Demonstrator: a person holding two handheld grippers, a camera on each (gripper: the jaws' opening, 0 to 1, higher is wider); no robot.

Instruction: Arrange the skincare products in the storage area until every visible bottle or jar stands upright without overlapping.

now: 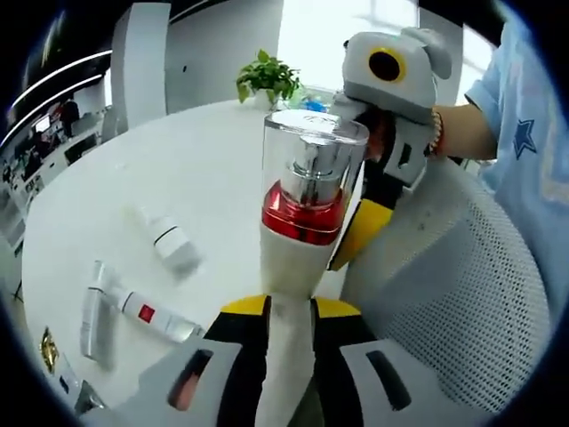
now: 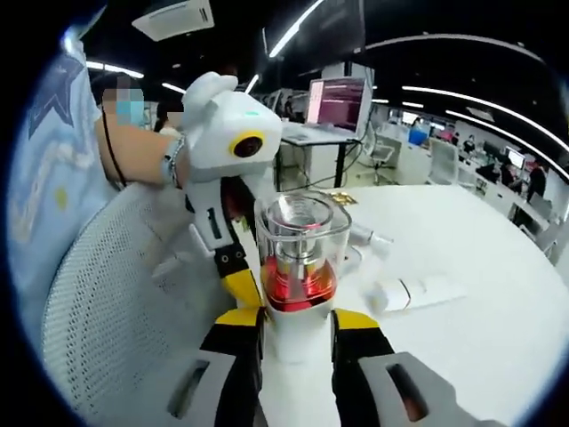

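1. Left hand-held gripper point(image 1: 289, 311) clamps the white lower body of a pump bottle point(image 1: 302, 191), jaws tight on both sides.
2. Right hand-held gripper point(image 2: 298, 322) pinches the same pump bottle point(image 2: 300, 267) from the opposite side; it comes into the left gripper view too, behind the clear cap.
3. That bottle, with its red collar and silver pump under a clear cap, is up off the white table point(image 1: 196, 151), beside a white mesh chair back point(image 1: 462, 276).
4. Down on the table lie a small white bottle point(image 1: 169, 238), a white tube with a red label point(image 1: 147, 313) and a slim white tube point(image 1: 92, 311), all on their sides.
5. Far edge: a potted plant point(image 1: 267, 78).
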